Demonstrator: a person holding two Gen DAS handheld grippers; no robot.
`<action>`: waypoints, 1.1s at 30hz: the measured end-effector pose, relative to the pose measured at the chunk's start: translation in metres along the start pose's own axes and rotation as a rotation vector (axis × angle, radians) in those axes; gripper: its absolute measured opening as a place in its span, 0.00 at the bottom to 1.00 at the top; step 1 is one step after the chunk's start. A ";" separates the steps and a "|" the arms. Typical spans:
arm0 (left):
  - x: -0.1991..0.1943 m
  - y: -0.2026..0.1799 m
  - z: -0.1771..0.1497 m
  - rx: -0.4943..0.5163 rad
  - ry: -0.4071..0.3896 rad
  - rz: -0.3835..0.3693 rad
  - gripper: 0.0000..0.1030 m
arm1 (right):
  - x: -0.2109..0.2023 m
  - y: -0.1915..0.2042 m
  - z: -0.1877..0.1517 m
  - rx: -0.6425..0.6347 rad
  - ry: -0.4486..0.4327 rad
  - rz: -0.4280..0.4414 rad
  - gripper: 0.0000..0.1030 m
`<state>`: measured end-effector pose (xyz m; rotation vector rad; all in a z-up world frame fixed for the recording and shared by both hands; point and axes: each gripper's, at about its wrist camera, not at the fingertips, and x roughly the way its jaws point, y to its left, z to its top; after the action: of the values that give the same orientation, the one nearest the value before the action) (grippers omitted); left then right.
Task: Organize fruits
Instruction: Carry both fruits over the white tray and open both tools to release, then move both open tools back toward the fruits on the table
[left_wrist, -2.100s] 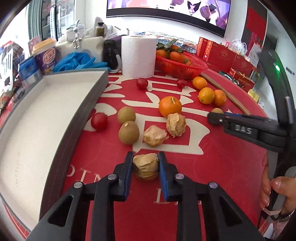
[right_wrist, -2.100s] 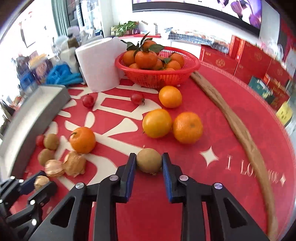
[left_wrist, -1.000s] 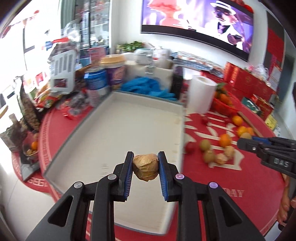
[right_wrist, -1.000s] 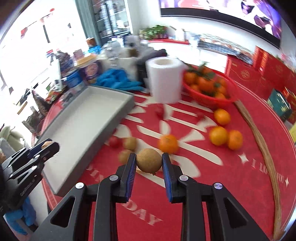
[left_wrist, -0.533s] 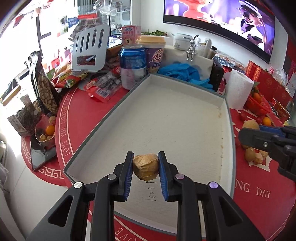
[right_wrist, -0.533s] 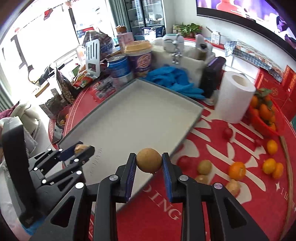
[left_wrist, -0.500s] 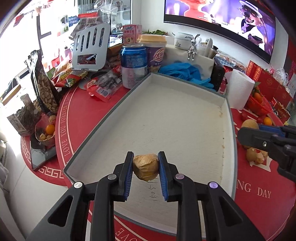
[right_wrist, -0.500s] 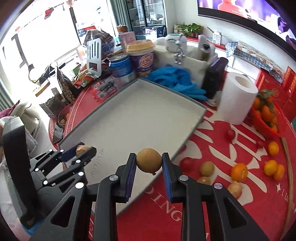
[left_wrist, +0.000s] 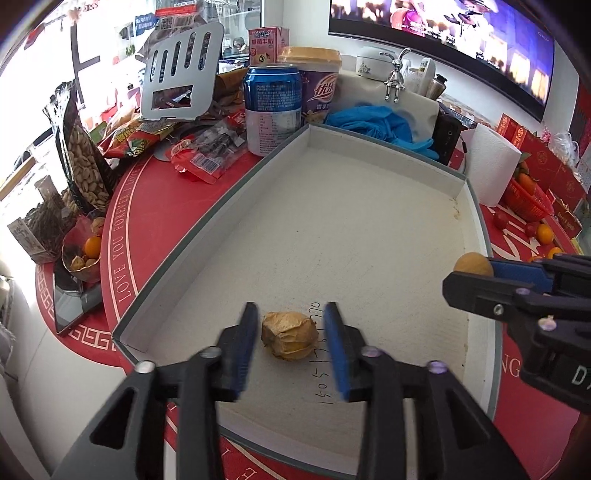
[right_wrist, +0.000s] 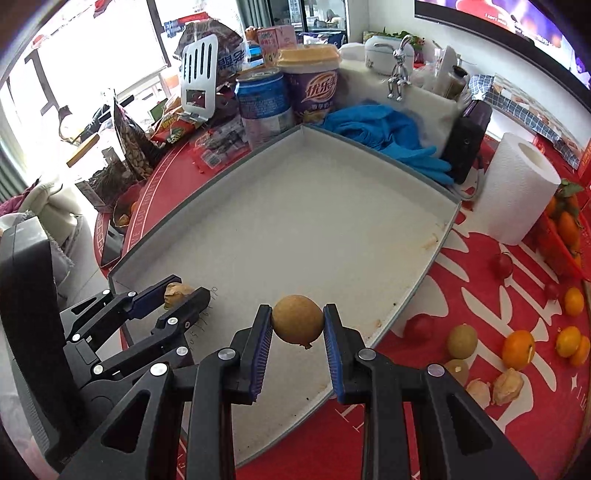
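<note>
A papery tan husk fruit (left_wrist: 290, 335) lies on the floor of the shallow grey tray (left_wrist: 207, 236), near its front left corner. My left gripper (left_wrist: 291, 339) straddles it and its jaws are opening, with a gap on each side of the fruit. My right gripper (right_wrist: 297, 326) is shut on a round brown fruit (right_wrist: 297, 323) and holds it above the tray's near part. In the left wrist view the right gripper (left_wrist: 476, 266) comes in from the right with that brown fruit (left_wrist: 472, 263). The left gripper (right_wrist: 177, 295) shows at the left of the right wrist view.
Loose fruits lie on the red tablecloth right of the tray: an orange (right_wrist: 518, 344), a brown fruit (right_wrist: 461, 341), husk fruits (right_wrist: 508, 386), red ones (right_wrist: 419, 326). A paper roll (right_wrist: 517, 192), red basket (right_wrist: 561, 236), blue gloves (right_wrist: 388, 134), can (left_wrist: 272, 107) and snack bags crowd the tray's far sides.
The left gripper has sunk to the tray floor and spread its jaws, letting the husk fruit go. The right gripper has carried the brown fruit leftward over the tray.
</note>
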<state>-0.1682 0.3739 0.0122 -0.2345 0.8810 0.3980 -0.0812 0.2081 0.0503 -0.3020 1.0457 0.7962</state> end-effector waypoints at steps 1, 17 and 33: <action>-0.001 0.000 0.000 -0.002 -0.004 0.003 0.72 | 0.001 0.000 0.000 0.000 0.003 0.001 0.29; -0.026 -0.018 0.002 0.045 -0.069 0.030 0.82 | -0.046 -0.029 -0.003 0.074 -0.138 -0.015 0.99; -0.057 -0.134 -0.014 0.307 -0.072 -0.118 0.82 | -0.079 -0.171 -0.097 0.359 -0.074 -0.186 0.99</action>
<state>-0.1526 0.2339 0.0533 0.0110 0.8402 0.1571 -0.0434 -0.0004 0.0472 -0.0607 1.0527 0.4389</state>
